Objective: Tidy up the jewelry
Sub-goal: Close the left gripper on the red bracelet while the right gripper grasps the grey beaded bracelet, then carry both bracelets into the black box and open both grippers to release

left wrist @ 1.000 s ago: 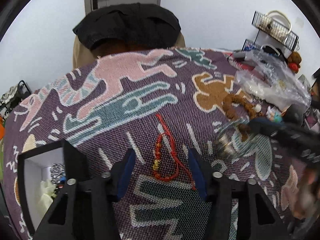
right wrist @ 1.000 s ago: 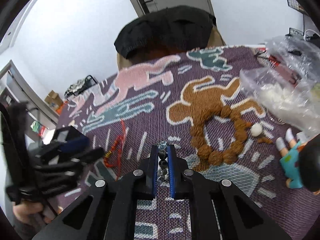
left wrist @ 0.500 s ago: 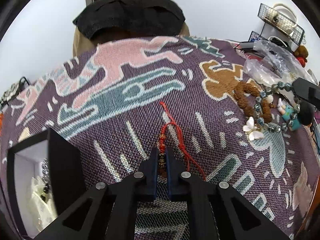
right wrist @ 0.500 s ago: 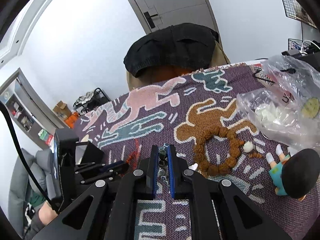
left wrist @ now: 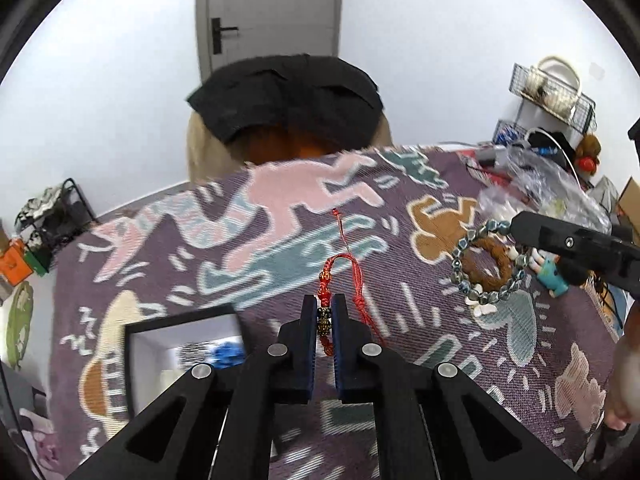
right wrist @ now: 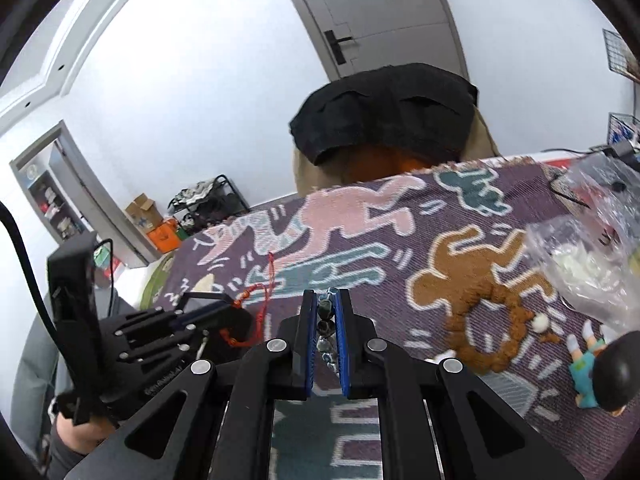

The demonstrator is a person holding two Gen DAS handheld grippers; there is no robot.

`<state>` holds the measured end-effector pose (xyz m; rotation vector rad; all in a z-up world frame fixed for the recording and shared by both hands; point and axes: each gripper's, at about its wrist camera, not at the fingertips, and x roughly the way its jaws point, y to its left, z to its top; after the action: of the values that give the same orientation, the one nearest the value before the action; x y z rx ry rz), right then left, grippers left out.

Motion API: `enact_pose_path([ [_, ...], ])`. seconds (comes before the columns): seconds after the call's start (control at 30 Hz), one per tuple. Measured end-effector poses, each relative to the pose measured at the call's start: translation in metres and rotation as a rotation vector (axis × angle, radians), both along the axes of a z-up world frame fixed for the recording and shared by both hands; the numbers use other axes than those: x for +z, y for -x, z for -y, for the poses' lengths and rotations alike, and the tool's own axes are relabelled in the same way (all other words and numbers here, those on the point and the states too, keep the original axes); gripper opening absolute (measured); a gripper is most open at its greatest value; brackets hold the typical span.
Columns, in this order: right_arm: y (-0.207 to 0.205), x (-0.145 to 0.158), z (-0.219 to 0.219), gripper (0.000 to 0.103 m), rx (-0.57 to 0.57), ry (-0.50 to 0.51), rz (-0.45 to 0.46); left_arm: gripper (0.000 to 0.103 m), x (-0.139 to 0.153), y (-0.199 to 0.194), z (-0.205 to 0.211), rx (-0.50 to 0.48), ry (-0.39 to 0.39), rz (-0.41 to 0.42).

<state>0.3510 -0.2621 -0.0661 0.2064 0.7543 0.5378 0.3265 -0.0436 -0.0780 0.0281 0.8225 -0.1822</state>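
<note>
My left gripper [left wrist: 324, 308] is shut on a red cord bracelet [left wrist: 325, 280] with a gold bead, which hangs lifted above the patterned cloth [left wrist: 240, 248]; its loose cord trails upward. The right wrist view shows the same left gripper [right wrist: 224, 312] with the red cord bracelet [right wrist: 262, 300] at the left. My right gripper [right wrist: 326, 300] is shut on a grey-blue bead bracelet [right wrist: 325, 314]. In the left wrist view that bead bracelet [left wrist: 456, 256] dangles from the right gripper [left wrist: 516, 224] with a white charm at its bottom. An open black box [left wrist: 132, 344] with white lining sits at lower left.
A brown wooden bead bracelet [right wrist: 460, 320] lies on the cloth. A small doll figure [right wrist: 600, 368] and clear plastic bags [right wrist: 580, 264] crowd the right side. A chair draped in black fabric [left wrist: 288, 96] stands behind the table. Wire racks [left wrist: 552, 92] hang at far right.
My left gripper closed on the red cord bracelet and lifted it off the cloth. My right gripper rose with the bead bracelet still in its jaws.
</note>
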Motion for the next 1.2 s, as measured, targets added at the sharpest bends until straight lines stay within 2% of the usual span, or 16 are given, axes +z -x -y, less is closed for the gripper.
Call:
enact_pose_path([
  [0.3,0.007,0.012,-0.048,0.010,0.074,0.006,0.022,0.007,0.008,0.021,-0.043,0.072,0.012,0.020],
  [0.5,0.015,0.016,-0.077,0.010,0.113,0.028,0.034,0.008,0.003,0.027,-0.068,0.133,0.036,-0.011],
  [0.63,0.020,0.017,-0.095,0.010,0.133,0.042,0.037,0.009,0.002,0.033,-0.087,0.152,0.087,-0.018],
  [0.7,0.021,0.016,-0.104,0.010,0.145,0.048,0.037,0.026,0.000,0.037,-0.098,0.159,0.113,-0.029],
  [0.77,0.022,0.015,-0.114,0.010,0.159,0.053,0.036,0.077,-0.001,0.042,-0.106,0.167,0.131,-0.026],
  [0.83,0.023,0.014,-0.123,0.010,0.170,0.056,0.033,0.090,0.003,0.053,-0.116,0.186,0.147,0.029],
  [1.2,0.023,0.007,-0.164,0.010,0.238,0.071,0.017,0.090,0.003,0.074,-0.167,0.281,0.195,0.040],
])
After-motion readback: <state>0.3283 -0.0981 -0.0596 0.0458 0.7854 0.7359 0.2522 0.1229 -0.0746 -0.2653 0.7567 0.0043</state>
